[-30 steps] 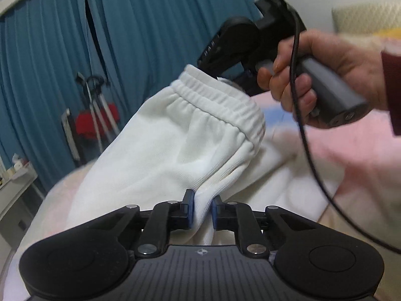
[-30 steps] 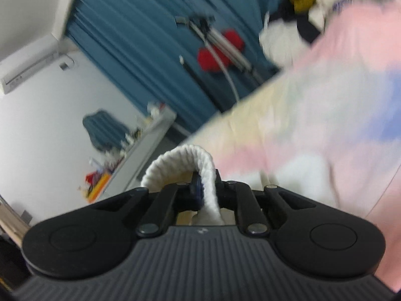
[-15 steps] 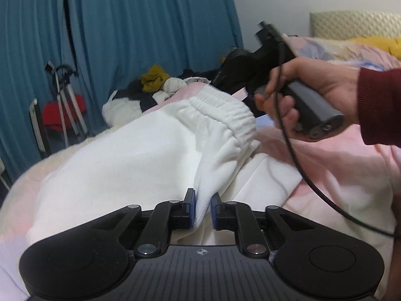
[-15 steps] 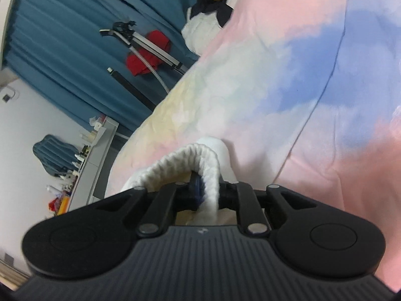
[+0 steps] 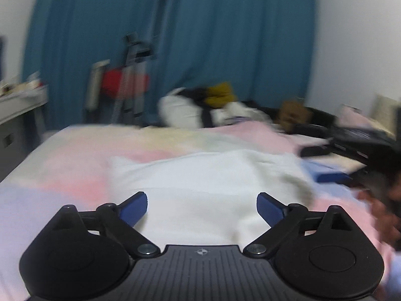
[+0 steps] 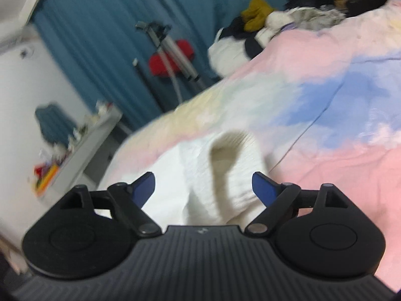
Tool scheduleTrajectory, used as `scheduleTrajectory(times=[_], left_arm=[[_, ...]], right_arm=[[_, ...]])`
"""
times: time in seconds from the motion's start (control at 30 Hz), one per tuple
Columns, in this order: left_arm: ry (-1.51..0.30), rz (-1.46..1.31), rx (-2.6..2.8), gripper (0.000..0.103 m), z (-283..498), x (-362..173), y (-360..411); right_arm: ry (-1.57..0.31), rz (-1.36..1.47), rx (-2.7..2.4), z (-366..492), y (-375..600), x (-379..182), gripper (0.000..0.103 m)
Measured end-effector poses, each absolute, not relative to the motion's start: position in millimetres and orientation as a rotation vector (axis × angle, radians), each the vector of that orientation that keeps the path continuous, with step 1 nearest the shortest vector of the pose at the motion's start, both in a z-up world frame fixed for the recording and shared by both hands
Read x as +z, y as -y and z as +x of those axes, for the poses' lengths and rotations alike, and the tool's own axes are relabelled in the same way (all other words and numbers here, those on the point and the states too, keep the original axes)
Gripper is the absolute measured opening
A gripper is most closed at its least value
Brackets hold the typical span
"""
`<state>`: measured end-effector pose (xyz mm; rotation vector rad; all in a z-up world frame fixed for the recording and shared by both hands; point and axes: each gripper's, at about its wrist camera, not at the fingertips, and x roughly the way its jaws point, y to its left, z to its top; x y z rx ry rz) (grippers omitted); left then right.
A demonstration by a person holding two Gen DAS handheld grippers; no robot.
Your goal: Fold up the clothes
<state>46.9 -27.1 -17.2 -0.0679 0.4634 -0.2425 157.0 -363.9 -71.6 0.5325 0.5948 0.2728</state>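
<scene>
A white garment [image 5: 208, 185] with a ribbed elastic band lies on the pastel bedspread [image 5: 75, 165]. My left gripper [image 5: 201, 207] is open and empty just above the garment's near part. In the right wrist view the garment's ribbed band [image 6: 233, 160] stands up in a loop between the blue fingers. My right gripper [image 6: 203, 186] is open and holds nothing. The hand with the right gripper shows blurred at the right edge of the left wrist view [image 5: 386, 213].
A pile of clothes [image 5: 208, 107] lies at the far end of the bed. A red device on a stand [image 5: 125, 85] and blue curtains [image 5: 175, 37] are behind. A white desk [image 6: 82, 148] stands to the left. Dark items [image 5: 351, 138] lie at the right.
Both grippers have opened and let go of the white garment, which now lies on the bed. Both cameras have swung and the views are blurred.
</scene>
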Motion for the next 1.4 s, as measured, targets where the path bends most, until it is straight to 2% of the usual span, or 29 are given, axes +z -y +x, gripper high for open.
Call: scheduleTrajectory(times=[0.17,0.27,0.33,0.67,0.77,0.83,1.0,1.23,1.33,1.4], left_arm=[[-0.663,-0.191,-0.128,0.096,79.6,-37.9,-5.3],[-0.745,-0.282,-0.145,0.096,91.2,-50.4,-20.3],[-0.768,-0.319,-0.148,0.096,95.7,-52.8,-27.5],[-0.763,-0.325,-0.141,0.092,98.1,-57.4,-35.5],[-0.769,-0.329,-0.150,0.091,98.6,-60.7,-35.4],[-0.771,-0.312,-0.154,0.090,97.6,-63.0,-32.7],[-0.773,-0.304,-0.151,0.089,95.4,-69.1,-30.6],[-0.778,-0.355,-0.133,0.086,96.4,-72.6,-39.8],[-0.782,-0.392,-0.144,0.081,98.1,-74.9,-45.1],[-0.779,-0.398,-0.151,0.074,97.6,-75.8,-45.6]], right_arm=[[-0.718,0.399,0.179,178.7,345.0,-102.8,0.086],[-0.806,0.509,0.162,195.6,353.6,-133.0,0.089],[-0.799,0.618,0.186,201.2,361.2,-140.0,0.089],[-0.629,0.732,0.417,183.0,362.4,-98.6,0.089],[-0.696,0.696,0.359,194.0,359.4,-111.1,0.089],[-0.817,0.606,0.260,203.5,350.1,-128.5,0.089],[-0.857,0.557,0.223,210.7,339.3,-137.4,0.089],[-0.688,0.649,0.408,190.0,345.4,-99.4,0.088],[-0.718,0.639,0.364,195.0,347.0,-104.2,0.081],[-0.777,0.597,0.291,196.8,344.1,-116.2,0.062]])
